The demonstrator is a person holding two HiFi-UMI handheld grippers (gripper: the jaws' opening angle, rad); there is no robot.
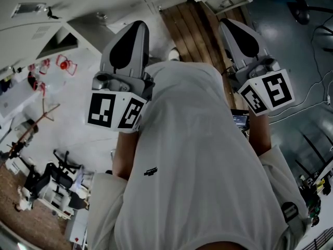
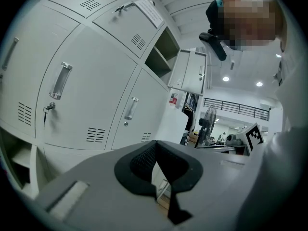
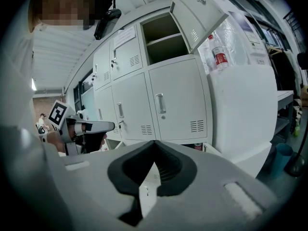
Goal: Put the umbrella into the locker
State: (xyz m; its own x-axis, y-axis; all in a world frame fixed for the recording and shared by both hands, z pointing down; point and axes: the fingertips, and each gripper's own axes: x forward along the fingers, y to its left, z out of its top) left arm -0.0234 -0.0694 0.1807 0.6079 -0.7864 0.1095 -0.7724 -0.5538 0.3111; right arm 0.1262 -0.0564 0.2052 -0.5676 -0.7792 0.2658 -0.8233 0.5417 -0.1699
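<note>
Right gripper [image 3: 154,143] faces white lockers [image 3: 178,100], one door [image 3: 199,13] open.

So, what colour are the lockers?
Pale grey, almost white; the lockers show best in the right gripper view.

Two grippers: one left gripper [image 1: 139,27] and one right gripper [image 1: 229,26], each with one marker cube, so one left cube [image 1: 114,111] and one right cube [image 1: 266,94]

One person in a white shirt [image 1: 197,155]

One locker bank [image 3: 139,81] with one open compartment [image 3: 163,37], split by one shelf [image 3: 166,38] into two levels

One open door [image 3: 197,11] just right of that compartment

Five closed doors [image 3: 178,102] in the right gripper view: one directly below the compartment, four to its left in two columns

One red-labelled bottle [image 3: 219,57] right of the compartment

One standing fan [image 2: 208,121] and two round ceiling lights [image 2: 225,79], right of the compartment in the left gripper view
</note>
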